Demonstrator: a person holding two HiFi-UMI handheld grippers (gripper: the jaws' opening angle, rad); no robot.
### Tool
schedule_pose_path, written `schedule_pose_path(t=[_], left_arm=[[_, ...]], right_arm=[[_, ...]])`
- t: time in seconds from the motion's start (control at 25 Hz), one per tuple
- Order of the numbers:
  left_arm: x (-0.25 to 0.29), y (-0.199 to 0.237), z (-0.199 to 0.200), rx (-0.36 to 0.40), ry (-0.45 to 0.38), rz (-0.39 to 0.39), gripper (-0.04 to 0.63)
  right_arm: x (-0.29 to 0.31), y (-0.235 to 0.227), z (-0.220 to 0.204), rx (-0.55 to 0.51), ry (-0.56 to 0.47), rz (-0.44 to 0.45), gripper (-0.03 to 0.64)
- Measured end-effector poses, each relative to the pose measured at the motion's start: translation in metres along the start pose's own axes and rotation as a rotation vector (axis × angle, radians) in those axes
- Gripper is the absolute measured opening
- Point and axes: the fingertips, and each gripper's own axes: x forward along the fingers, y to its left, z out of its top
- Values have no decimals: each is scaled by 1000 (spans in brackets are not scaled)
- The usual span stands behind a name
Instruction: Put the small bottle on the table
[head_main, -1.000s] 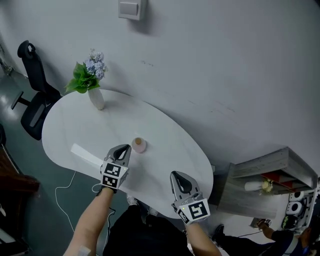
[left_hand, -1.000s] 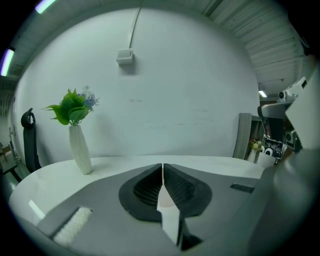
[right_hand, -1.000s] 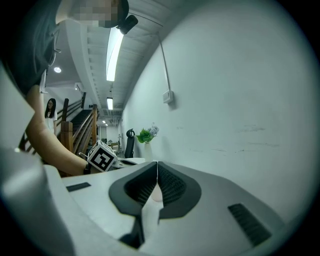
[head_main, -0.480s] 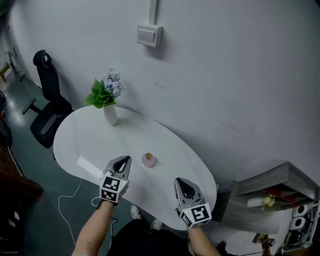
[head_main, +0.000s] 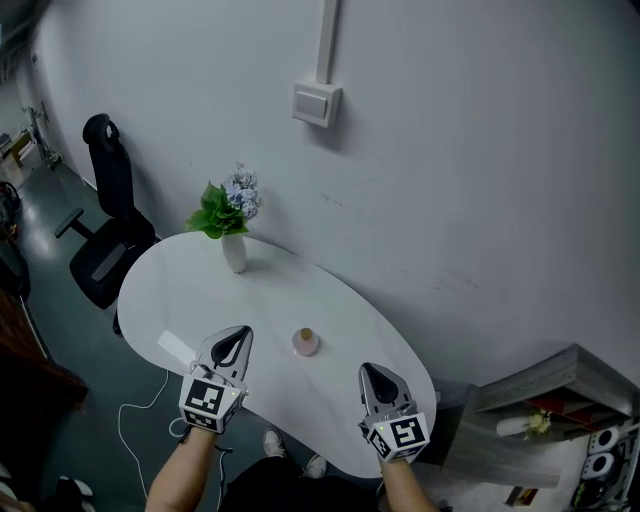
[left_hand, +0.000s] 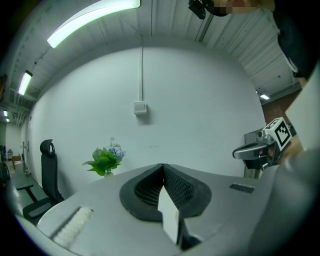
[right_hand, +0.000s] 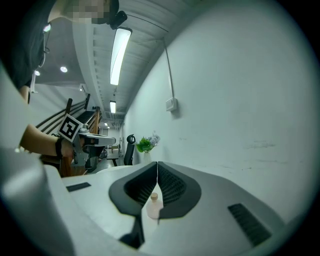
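Over on the left an office chair (head_main: 105, 230) stands by the end of the white oval tabletop (head_main: 300, 290), and a vase of flowers (head_main: 232, 218) sits on it near the wall. A pale strip (head_main: 178, 347) lies on the near edge.

Just right of that strip is the left hand-held gripper (head_main: 241, 333), its jaws pressed together with nothing between them. It hangs above the near rim and points roughly level towards the wall, the forearm reaching up from below.

Next comes the small bottle (head_main: 306, 342), pinkish with a tan cap, upright on the tabletop between the two grippers and clear of both.

So, to my eye, the job looks as good as done: the bottle rests on the table by itself, nothing grips it, and all that seems left is for the hands to draw away.

Further right, the right hand-held gripper (head_main: 367, 370) is also closed and empty. From its own view the bottle shows beyond the jaws, not in them. It is held level over the near right edge. A shelf unit (head_main: 540, 385) stands off to the far right.
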Motion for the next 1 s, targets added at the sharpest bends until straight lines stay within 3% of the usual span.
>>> schedule_pose_path(t=[0.2,0.36,0.68,1.0], left_arm=[[-34,9,34,8,-88,36,6],[-63,18,45,-34,-122,94,6],[-122,36,42,-76,-103,223,6],[-128,29,34,-83,-111,222,6]], right_arm=[[-1,-7,8,-16,-5,-12,6],[-4,-17,11,-18,-1,-29,6],[-14,-27,24,-25,-15,-53,6],[-14,-25,38,-25,-48,-64,6]])
